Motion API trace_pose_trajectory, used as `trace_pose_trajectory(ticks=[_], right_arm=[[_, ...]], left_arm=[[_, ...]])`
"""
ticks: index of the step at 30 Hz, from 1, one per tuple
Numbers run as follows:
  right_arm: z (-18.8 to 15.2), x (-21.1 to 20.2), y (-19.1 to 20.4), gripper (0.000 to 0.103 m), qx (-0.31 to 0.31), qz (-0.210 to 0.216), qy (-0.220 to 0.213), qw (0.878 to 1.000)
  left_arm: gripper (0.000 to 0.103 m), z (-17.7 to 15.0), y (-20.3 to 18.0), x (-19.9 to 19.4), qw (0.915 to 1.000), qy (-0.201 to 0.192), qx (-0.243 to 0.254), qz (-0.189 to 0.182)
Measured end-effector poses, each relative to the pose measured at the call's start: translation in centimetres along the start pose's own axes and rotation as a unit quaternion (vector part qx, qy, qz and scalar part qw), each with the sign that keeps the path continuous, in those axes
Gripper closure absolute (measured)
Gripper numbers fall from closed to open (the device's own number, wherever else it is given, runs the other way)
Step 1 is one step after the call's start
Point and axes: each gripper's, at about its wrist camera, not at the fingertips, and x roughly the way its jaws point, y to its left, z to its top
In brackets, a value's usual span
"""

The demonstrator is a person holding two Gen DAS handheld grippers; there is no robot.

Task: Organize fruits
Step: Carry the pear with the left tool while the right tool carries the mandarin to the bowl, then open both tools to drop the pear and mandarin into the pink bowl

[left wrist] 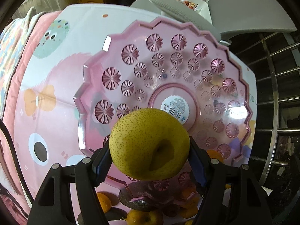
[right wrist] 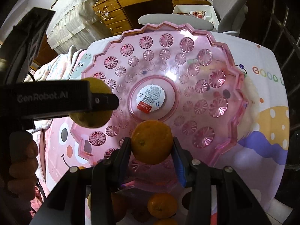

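Left claw (left wrist: 150, 161) around pear (left wrist: 148, 144)

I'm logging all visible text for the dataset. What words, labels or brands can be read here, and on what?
"GenRobot.AI": side of the left claw's body.
"GOOD U", cut off at the edge: tablecloth.
Round sticker in the pink fruit dish: barcode and red brand band, print too small to read.

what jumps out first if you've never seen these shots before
The big pink scalloped fruit bowl fills the middle of both views, empty, with a barcode sticker at its centre. Held above its near edge are a speckled yellow pear in the left gripper and an orange in the right gripper. More oranges lie on the cartoon-printed tablecloth below.
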Motion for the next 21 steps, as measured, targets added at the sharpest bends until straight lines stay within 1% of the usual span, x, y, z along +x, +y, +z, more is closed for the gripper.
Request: trace_pose_trajectory(ticks=[3,5,6,7,8,9,10,11,13,15,21], right_arm=[[-0.1,-0.1,-0.3,0.059,0.008,0.001,0.001,1.0],[-0.1,-0.1,-0.6,0.059,0.011,0.002,0.0,1.0],[-0.2,-0.2,-0.7,0.059,0.013,0.003,-0.001,1.0],[-0.3,-0.4,-0.8,0.059,0.014,0.004,-0.003,1.0],[-0.3,-0.5,-0.9,0.059,0.015,0.004,-0.004,1.0],[-0.3,-0.7,-1.1,0.059,0.016,0.005,-0.006,1.0],[-0.3,-1.1,-1.1,0.055,0.016,0.01,-0.013,1.0],[-0.3,-1.4,-1.1,0.048,0.016,0.012,-0.019,1.0],[-0.4,-2.3,-1.0,0.042,0.016,0.014,-0.032,0.999],[-0.6,-3.0,-0.9,0.04,0.015,0.015,-0.037,0.999],[-1.5,-5.4,-0.3,0.04,0.016,0.018,-0.053,0.998]], left_arm=[[0.031,-0.1,0.4,0.7,0.9999,0.009,-0.008,0.004],[0.031,-0.3,0.6,0.8,0.9999,0.008,-0.011,-0.002],[0.029,-0.4,0.6,0.8,0.9999,0.006,-0.011,-0.003],[0.025,-0.5,0.7,0.8,0.9999,0.004,-0.012,-0.009],[0.016,-0.7,0.8,0.5,0.9998,0.0,-0.014,-0.016],[0.011,-0.9,0.8,0.1,0.9997,-0.006,-0.016,-0.018],[0.011,-1.2,0.8,-0.5,0.9996,-0.015,-0.017,-0.019],[0.011,-1.4,0.9,-0.9,0.9994,-0.021,-0.016,-0.02],[0.01,-1.7,1.0,-1.8,0.9991,-0.032,-0.019,-0.023],[0.01,-2.2,1.2,-2.9,0.9985,-0.043,-0.022,-0.025],[0.011,-4.4,1.8,-6.3,0.9967,-0.07,-0.025,-0.032]])
